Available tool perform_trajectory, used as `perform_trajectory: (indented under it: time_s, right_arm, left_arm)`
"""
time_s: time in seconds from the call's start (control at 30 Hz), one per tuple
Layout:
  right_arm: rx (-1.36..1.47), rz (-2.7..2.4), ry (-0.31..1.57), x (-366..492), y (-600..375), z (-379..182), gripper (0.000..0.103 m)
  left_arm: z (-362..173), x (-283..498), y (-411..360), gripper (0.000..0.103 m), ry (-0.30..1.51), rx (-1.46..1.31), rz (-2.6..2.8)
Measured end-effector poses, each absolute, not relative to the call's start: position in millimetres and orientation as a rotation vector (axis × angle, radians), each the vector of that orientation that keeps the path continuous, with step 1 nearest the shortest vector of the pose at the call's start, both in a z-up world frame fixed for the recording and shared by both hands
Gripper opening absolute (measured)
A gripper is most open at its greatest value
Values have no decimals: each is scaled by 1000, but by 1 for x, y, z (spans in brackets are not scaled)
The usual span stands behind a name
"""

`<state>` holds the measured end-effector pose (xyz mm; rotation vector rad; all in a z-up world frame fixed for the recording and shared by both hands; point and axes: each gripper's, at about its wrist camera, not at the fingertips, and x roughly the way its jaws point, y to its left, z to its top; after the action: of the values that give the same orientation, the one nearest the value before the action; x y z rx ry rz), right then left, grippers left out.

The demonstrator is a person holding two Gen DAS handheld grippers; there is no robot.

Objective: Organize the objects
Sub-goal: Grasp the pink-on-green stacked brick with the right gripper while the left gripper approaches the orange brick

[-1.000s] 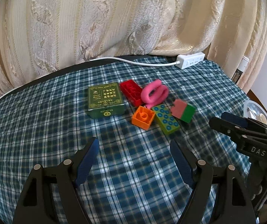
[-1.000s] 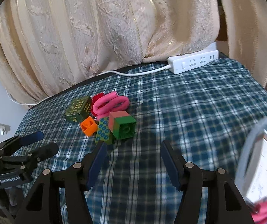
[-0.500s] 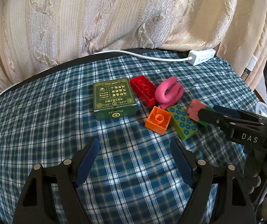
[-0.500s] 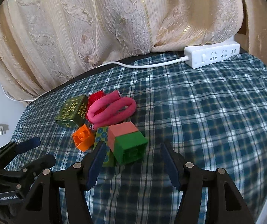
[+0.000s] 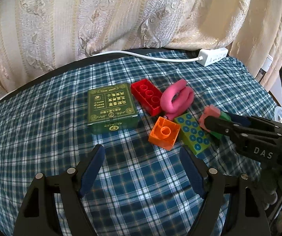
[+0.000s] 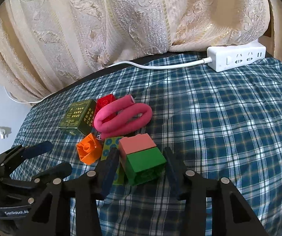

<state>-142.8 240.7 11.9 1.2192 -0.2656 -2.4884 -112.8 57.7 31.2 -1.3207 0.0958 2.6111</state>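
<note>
A cluster of toys lies on the plaid cloth: a dark green box (image 5: 111,108), a red brick (image 5: 147,96), a pink foam roller (image 5: 176,100), an orange brick (image 5: 164,132), a green dotted brick (image 5: 193,135) and a pink-and-green block (image 6: 142,158). My right gripper (image 6: 141,164) is open, its fingers either side of the pink-and-green block, apart from it. It also shows in the left wrist view (image 5: 219,123). My left gripper (image 5: 142,169) is open and empty, short of the orange brick. It also shows in the right wrist view (image 6: 42,159).
A white power strip (image 6: 237,59) with its cable (image 5: 141,56) lies at the far edge of the table, below a cream curtain (image 5: 121,15). The plaid cloth (image 6: 229,118) stretches right of the toys. A clear container edge (image 5: 279,114) shows at the right.
Both grippers have moved forward toward the toys. My right gripper has closed in until its open fingers flank the pink-and-green block.
</note>
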Motion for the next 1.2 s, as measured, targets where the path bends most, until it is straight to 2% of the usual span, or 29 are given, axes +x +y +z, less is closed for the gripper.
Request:
perform_trajectory:
  time_s: [0.07,0.37,0.53,0.87,1.03,1.07,1.2]
  right_arm:
    - [1218,-2500,-278,-140,244,13,36]
    - [1209,-2554,-239,-121,254,16,36]
    - [1189,-2566,-194,-119,247,16,36]
    - [1183,-2568,-185,-118,246,14,37]
    - [1203,-2565,-193,-120,247,10,42]
    - [1204,-2564,-195,-120,247,10,42]
    - [1206,-2563,-202,-121,247,10,43]
  left_arm:
    - [30,-114,59,80,98,-1319,2610]
    - [23,-125,70,76,119,-1291,2622]
    - [17,-131,72,59,128,-1301,2610]
    - [10,-141,75,58,109,-1311,2587]
    - [6,-143,80,58,140,-1309,2585]
    - [5,-143,80,56,144,-1303,2585]
    - [6,-142,79,36,133,-1290,2579]
